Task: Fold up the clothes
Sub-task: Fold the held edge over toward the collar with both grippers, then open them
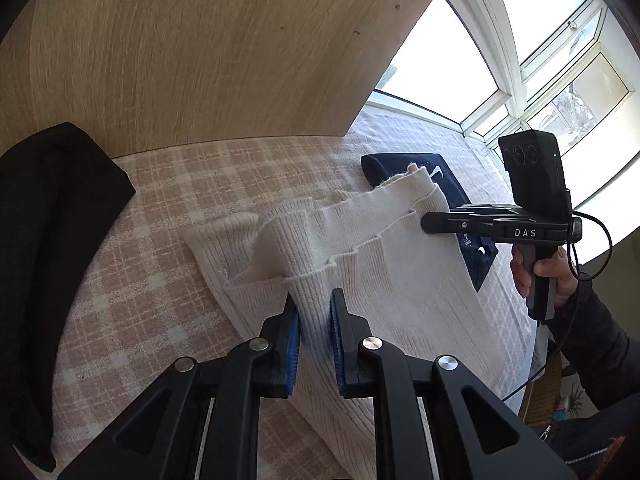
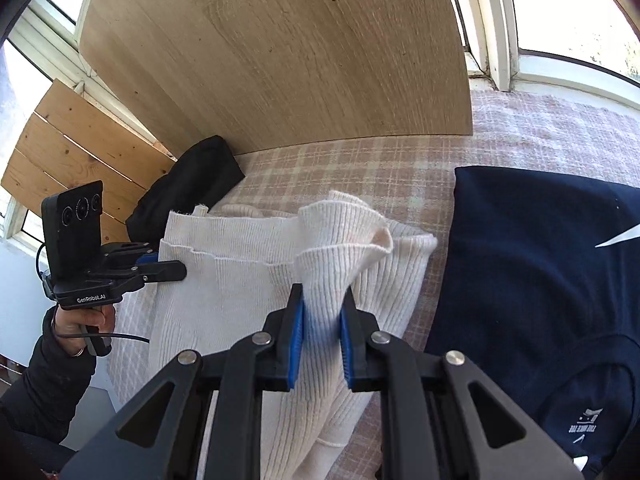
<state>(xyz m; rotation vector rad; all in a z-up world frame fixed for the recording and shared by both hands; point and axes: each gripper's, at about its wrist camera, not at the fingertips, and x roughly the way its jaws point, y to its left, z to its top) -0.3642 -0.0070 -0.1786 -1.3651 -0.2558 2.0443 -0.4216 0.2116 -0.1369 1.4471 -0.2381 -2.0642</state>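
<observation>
The cream ribbed garment (image 1: 360, 248) lies on the checked blanket (image 1: 160, 200), its raised hem stretched lengthwise between left gripper (image 1: 314, 312) and right gripper (image 2: 322, 300), each clamped on a corner, beside a navy shirt (image 2: 540, 260).

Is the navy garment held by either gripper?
No: the navy garment lies flat on the checked cover, while the left gripper and the right gripper both pinch the cream knit.

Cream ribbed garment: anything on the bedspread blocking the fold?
Nothing visible does. Both grippers pinch the cream ribbed garment; the navy shirt lies right of it, the black garment left.
</observation>
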